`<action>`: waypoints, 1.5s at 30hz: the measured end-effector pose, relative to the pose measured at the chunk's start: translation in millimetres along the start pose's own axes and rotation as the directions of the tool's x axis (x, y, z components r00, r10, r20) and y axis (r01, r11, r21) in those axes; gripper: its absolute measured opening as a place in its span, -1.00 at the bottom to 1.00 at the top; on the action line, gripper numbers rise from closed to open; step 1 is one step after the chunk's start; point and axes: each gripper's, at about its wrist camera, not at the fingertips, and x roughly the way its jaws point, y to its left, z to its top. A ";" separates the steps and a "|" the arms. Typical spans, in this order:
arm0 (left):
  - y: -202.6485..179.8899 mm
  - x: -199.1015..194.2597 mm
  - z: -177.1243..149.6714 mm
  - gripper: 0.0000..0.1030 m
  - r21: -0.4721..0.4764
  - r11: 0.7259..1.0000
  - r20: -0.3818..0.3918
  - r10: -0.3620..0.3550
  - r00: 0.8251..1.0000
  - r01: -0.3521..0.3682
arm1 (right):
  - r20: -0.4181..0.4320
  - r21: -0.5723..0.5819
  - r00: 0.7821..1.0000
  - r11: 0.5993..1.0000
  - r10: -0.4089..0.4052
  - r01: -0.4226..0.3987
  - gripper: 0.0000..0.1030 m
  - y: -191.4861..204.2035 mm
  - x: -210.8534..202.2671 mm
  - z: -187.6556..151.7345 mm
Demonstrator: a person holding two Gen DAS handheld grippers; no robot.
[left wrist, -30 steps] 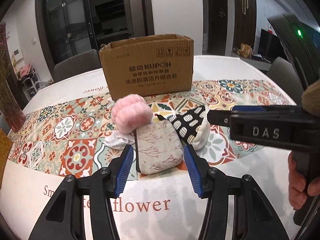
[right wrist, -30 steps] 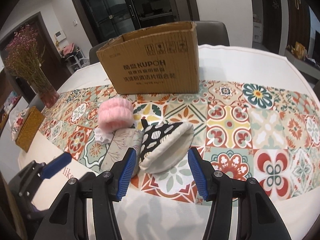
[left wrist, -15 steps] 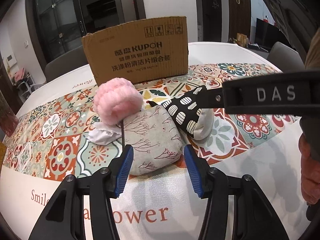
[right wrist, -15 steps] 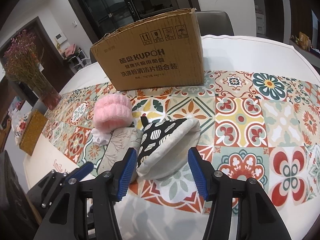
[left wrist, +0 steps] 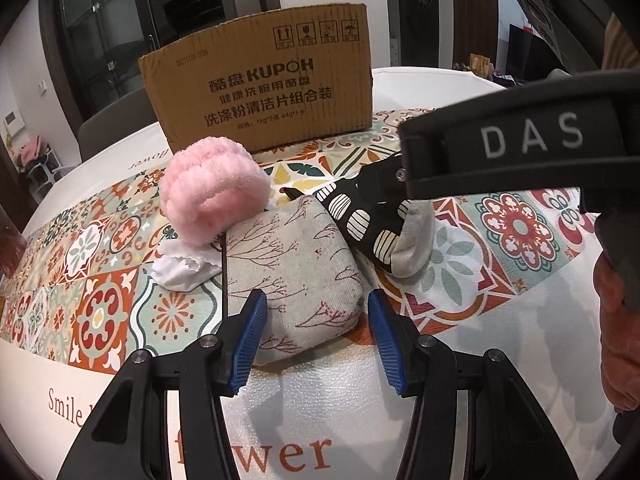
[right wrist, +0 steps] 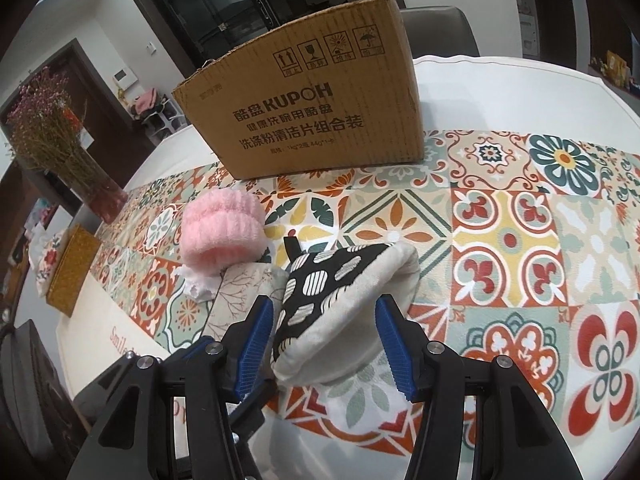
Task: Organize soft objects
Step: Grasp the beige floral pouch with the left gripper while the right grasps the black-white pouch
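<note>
Fingers point(left wrist: 256, 334) parted around grey pouch point(left wrist: 294, 276); flower vase point(right wrist: 60, 152) only in right view.

The left gripper point(left wrist: 314, 344) hangs with its jaws apart astride the near end of a grey branch-print pouch point(left wrist: 294, 276), blue pads just beside its sides. Beyond it a fluffy pink band point(left wrist: 212, 188) leans on the pouch, above white cloth point(left wrist: 180, 270). Ahead-right lies a black-and-white mitt point(left wrist: 372, 220), the right gripper's DAS-marked body point(left wrist: 516, 148) over it; a cardboard box point(left wrist: 264, 80) stands farthest on the patterned worktop point(left wrist: 100, 280)
</note>
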 end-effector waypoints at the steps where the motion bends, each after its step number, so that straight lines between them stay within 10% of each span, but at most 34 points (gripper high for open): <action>1: 0.2 0.8 -0.1 0.00 -0.001 1.000 0.000 0.001 1.000 -0.001 | -0.003 0.001 1.000 1.000 0.007 -0.007 0.05 -0.1 2.6 1.1; 16: 14.1 11.0 1.8 -0.38 -0.052 0.997 -0.009 -0.066 0.998 0.065 | -0.033 0.020 0.997 0.998 0.068 -0.067 0.05 1.0 31.5 10.2; 29: 51.4 -2.9 4.2 -0.59 -0.298 0.939 0.018 -0.173 0.985 0.170 | 0.010 0.024 0.998 0.998 0.057 -0.057 -0.63 4.1 21.5 14.3; 45: 58.8 -43.0 16.4 -0.63 -0.328 0.920 0.136 -0.180 0.974 0.216 | 0.096 0.003 0.995 1.000 0.029 -0.029 -0.74 18.0 -20.3 14.3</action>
